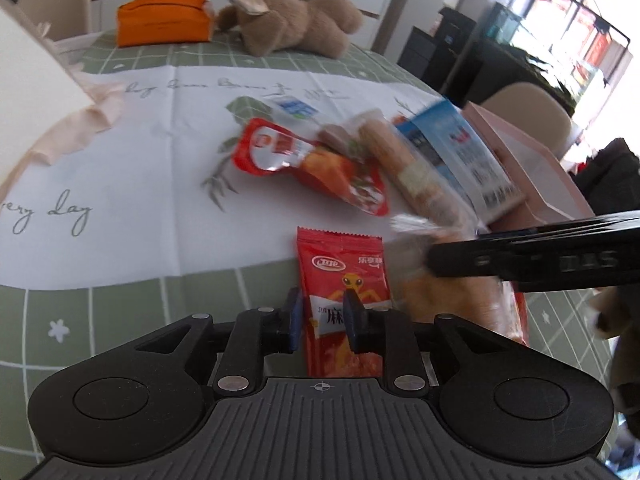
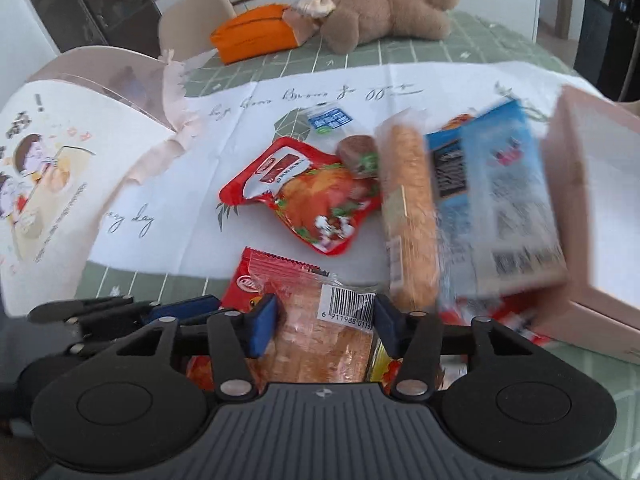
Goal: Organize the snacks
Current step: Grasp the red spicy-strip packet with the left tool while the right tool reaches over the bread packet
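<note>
Nearest, in the right wrist view: right gripper (image 2: 325, 324) at middling width, blue pads set against both sides of a clear-wrapped pastry pack (image 2: 324, 344), barcode label facing up. Looks light, soft and crushable, with slippery, crinkly film. Probably best gripped across the body as now, with gentle pressure, not by the loose end seal.

Just beside it, partly under its corner: red spicy-snack sachet (image 1: 340, 264) lying flat on the green checked tablecloth (image 1: 120, 312). Left gripper (image 1: 325, 316) directly over it, jaws drawn narrow with a strip of the sachet showing between the pads; cannot tell whether actually pinched or merely hovered over. Thin, limp and glossy, so likely to slide out. Better taken at the crimped top edge or an overhanging side.

Farther out, on the white lettered cloth (image 2: 240, 120):
- Red chicken pouch (image 2: 316, 200), puffy and sealed.
- Long bread stick in film (image 2: 408, 208), blurred; probably brittle if squeezed mid-length.
- Blue carton (image 2: 492, 200), stiff-sided and the easiest to clamp, leaning against a pink box (image 2: 600, 200).

Beyond the pouch:
- A round brown snack (image 2: 356, 148).
- A small blue-labelled packet (image 2: 330, 118), too small to read.

At the far edge, apart from the snacks: plush bear (image 2: 384, 4) lying beside an orange pouch (image 2: 252, 36).

Sorting judged barely begun, most snacks lying loose in one heap.
</note>
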{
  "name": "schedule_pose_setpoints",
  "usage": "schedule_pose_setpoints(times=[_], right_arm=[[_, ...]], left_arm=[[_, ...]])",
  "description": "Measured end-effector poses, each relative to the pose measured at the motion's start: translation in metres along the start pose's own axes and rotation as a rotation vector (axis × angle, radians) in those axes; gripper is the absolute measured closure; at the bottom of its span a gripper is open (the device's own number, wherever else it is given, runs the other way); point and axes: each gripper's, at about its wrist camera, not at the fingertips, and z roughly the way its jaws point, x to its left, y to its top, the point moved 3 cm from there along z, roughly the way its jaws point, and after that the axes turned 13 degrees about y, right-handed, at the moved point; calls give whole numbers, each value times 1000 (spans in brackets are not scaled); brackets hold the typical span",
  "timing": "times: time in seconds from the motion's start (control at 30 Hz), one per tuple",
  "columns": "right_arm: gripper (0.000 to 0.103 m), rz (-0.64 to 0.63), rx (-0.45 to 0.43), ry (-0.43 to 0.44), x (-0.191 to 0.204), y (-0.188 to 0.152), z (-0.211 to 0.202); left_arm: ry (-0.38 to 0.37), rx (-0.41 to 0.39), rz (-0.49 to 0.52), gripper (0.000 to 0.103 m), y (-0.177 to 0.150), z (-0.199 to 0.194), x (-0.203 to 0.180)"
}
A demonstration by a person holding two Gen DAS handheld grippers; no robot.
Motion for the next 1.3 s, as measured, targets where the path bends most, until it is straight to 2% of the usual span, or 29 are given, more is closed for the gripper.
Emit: schedule_pose_setpoints(times=[0.1,0.2,0.27,0.37,0.43,0.5,0.57,0.6,0.67,0.77,0.83,0.9,1.03,1.17,1.3], right_arm=[[52,-2,-32,-43,-11,-13,-28],[52,26,-52,-77,-28,-29,-52],[52,50,-67,-91,-40,-41,-66],[52,54,-79,-163,-54,-62,-79],[52,65,-80,-197,-62,-77,-85],[52,83,-85,-201,-69,-88,-92],[52,107,-93,-209,-76,-98,-97],[52,120,-97,-215,-80,-102,-99],[50,152,-106,-224,-85,-108,-100],[41,179,-113,-229,-89,-116,-99],[35,180,-109,-238,-89,-120,-98],[28,176,-104,-248,-88,-122,-96],[25,159,-103,-253,-87,-128,-98],[22,128,-96,-253,-84,-132,-99],[22,89,-99,-226,-76,-129,-101]], left_arm=[[61,-6,38,78,3,-3,-15],[121,-51,84,78,6,-11,-29],[127,-57,137,78,7,-13,-41],[134,-10,219,75,0,-2,-58],[151,-26,251,71,-6,1,-66],[136,-18,266,52,-6,1,-73],[102,-9,284,37,-7,3,-77],[92,-6,292,34,-8,4,-78],[90,-7,282,34,-8,4,-79],[93,-11,251,36,-8,2,-75],[125,-16,248,38,-6,3,-70],[189,-20,235,37,-3,4,-60],[246,-22,163,35,4,6,-34],[212,-13,120,35,6,9,-24],[131,6,122,37,1,9,-35]])
